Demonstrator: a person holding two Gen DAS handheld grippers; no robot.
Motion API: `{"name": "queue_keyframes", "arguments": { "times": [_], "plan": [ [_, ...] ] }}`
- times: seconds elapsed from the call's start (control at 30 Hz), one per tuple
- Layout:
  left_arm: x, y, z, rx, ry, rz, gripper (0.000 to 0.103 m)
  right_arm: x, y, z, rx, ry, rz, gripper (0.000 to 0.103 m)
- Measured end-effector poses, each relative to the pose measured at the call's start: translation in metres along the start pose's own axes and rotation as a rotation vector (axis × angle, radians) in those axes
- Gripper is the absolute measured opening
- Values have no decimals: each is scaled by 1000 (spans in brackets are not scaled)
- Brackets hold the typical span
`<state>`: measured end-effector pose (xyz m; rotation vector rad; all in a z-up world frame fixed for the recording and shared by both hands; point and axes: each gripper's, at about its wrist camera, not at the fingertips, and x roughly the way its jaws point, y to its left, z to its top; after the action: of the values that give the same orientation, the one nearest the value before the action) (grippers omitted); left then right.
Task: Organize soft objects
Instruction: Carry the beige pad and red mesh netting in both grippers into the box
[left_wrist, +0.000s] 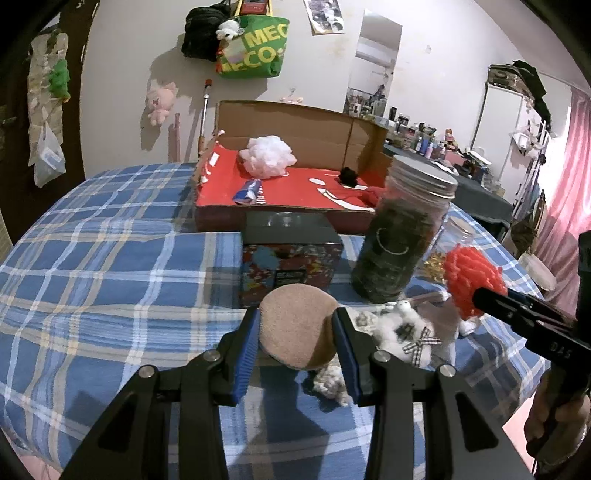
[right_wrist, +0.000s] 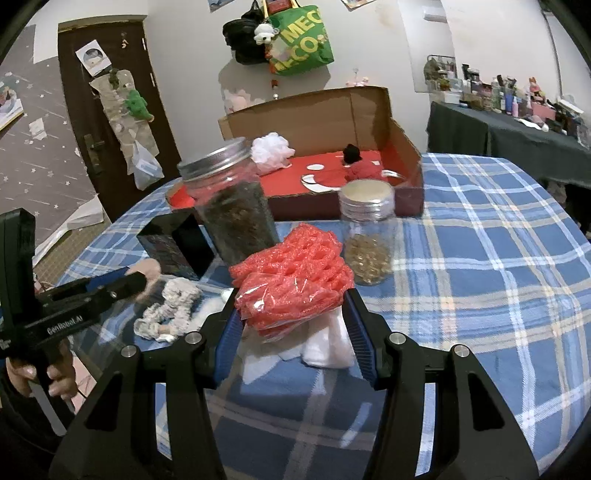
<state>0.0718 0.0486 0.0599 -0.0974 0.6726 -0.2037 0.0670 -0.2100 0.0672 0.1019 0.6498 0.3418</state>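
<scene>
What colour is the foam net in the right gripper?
Bright red-orange foam net; it shows best in the right wrist view.

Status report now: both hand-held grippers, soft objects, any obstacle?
Left hand-held gripper shut on tan puff. Right hand-held gripper shut on red foam net. Jars before cardboard box.

Tan round puff (left_wrist: 295, 332), clamped, raised. Red foam netting (right_wrist: 291, 273), bagged, clamped. Cream scrunchie (right_wrist: 170, 310), white plush (left_wrist: 406, 328): bench's near edge.
</scene>
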Motion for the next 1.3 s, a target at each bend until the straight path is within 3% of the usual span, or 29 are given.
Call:
{"name": "queue_keyframes", "arguments": {
  "times": [0.77, 1.3],
  "plan": [
    [-1, 58, 9, -57, 14, 112, 42, -21, -52, 6, 96, 13, -99, 51],
    [27, 87, 45, -42, 24, 27, 42, 2, -96, 43, 145, 47, -101, 52]
  ]
}}
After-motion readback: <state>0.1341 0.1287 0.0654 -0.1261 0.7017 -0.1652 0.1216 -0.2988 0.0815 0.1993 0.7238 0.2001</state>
